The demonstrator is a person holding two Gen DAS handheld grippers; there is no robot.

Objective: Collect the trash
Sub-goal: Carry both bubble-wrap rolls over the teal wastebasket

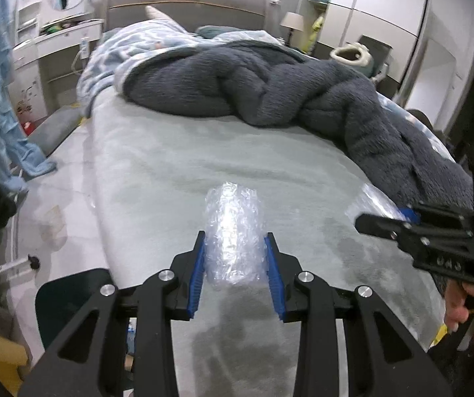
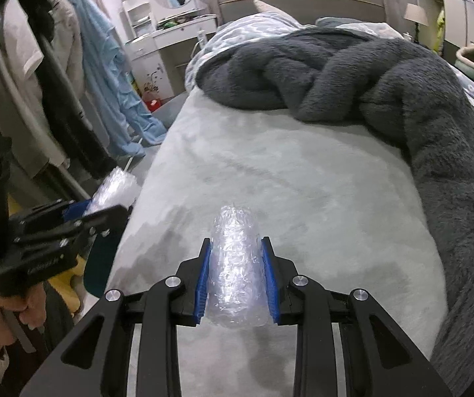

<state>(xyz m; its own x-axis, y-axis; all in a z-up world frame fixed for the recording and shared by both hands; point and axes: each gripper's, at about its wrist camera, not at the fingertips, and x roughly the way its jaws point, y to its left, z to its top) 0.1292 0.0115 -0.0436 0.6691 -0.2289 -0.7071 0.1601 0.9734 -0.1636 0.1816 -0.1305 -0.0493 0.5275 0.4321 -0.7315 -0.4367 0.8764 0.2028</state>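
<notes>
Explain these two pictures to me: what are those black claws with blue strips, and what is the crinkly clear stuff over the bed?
No robot here: a person holds a hand-operated two-finger gripper in each hand, each carrying a wide-angle camera looking along its fingers. One picture comes from the left gripper, the other from the right gripper. Each is shut on its own roll of bubble wrap, the trash being collected. Below lies a bed with a grey fleece blanket bunched toward the headboard. Each gripper also shows at the edge of the other's picture.
</notes>
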